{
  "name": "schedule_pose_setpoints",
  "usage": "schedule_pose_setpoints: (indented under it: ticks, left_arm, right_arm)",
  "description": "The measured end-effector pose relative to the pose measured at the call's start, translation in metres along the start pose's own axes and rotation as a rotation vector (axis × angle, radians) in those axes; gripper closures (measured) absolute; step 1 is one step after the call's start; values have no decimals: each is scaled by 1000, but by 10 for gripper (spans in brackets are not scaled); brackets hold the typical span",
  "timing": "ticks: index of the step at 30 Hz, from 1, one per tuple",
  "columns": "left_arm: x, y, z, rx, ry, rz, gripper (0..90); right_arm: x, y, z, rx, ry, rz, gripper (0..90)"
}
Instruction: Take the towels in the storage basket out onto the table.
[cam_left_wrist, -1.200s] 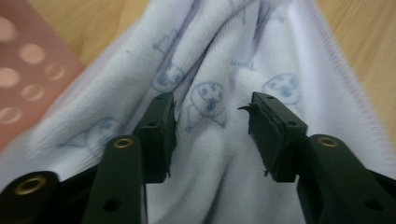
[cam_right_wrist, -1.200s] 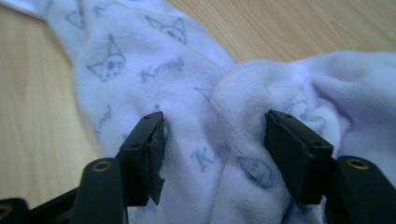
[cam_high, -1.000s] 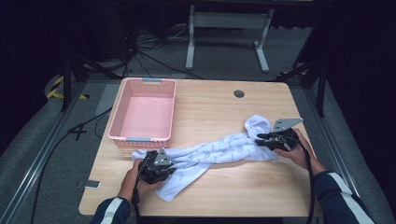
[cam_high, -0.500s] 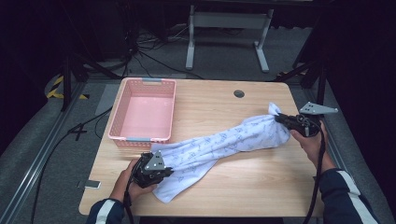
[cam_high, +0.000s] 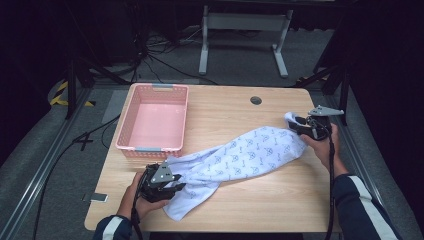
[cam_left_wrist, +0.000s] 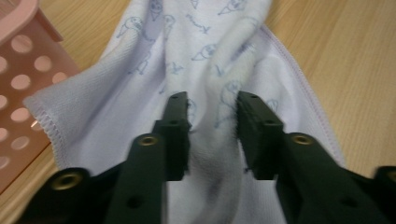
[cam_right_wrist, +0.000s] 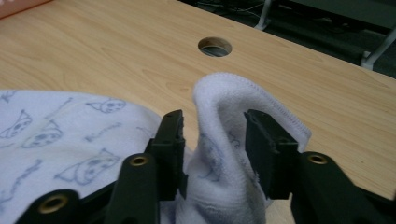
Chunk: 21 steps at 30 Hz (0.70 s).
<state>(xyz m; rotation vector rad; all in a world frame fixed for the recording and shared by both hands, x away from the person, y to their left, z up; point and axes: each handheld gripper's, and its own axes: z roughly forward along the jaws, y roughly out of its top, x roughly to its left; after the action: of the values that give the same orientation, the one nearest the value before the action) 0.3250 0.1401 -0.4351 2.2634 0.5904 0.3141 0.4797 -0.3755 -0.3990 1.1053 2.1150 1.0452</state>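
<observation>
Towel (cam_high: 240, 157) stretched across table (cam_high: 280, 210), pink basket (cam_high: 152, 120) just beside

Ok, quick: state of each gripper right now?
Left gripper: open, jaws just opened, a fold of the towel between them, unpinched.
Right gripper: open, jaws just opened, the towel's end standing loose between them.

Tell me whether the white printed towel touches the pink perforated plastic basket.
Cannot tell. In the high view the white printed towel ends right at the pink perforated plastic basket; the left gripper view shows no plain gap.
</observation>
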Motion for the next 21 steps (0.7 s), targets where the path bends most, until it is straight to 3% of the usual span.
schedule_pose_setpoints:
  ticks: [2,3,5,7,9,10,11,13,14,15,16,17,18,21]
  left_arm:
    - [-4,2,0,-12,-24,-1,545]
    - [-10,5,1,-20,-48,23,534]
    - [-20,10,5,-30,-96,51,516]
    - [-34,18,16,13,-134,110,505]
    - [-42,23,25,38,-174,137,505]
    - [-45,25,30,57,-174,144,509]
    - [-46,26,35,75,-171,150,512]
    - [-47,28,45,101,-182,150,541]
    - [-47,28,49,120,-167,149,557]
    - [-47,28,52,126,-164,151,555]
    - [-47,28,52,126,-164,151,558]
    - [-46,28,58,150,-152,128,575]
    - [-46,28,58,150,-152,128,587]
    - [-42,28,63,153,-129,123,659]
  right_arm:
    - [2,0,-4,-7,27,-6,547]
    - [5,0,-10,-19,50,-12,539]
    - [7,1,-23,-25,40,-42,512]
    - [8,1,-39,-53,-6,-63,494]
    - [6,0,-52,-89,-13,-19,486]
    - [6,-2,-59,-104,25,-1,513]
    - [9,-3,-62,-108,88,-20,512]
    - [24,-6,-65,-92,201,-104,543]
    - [36,-10,-64,-73,313,-158,544]
    - [47,-13,-61,-49,356,-195,545]
    - [47,-13,-61,-49,356,-195,545]
    - [71,-21,-51,34,415,-301,523]
    - [71,-21,-51,34,415,-301,523]
    - [96,-33,-36,145,485,-405,464]
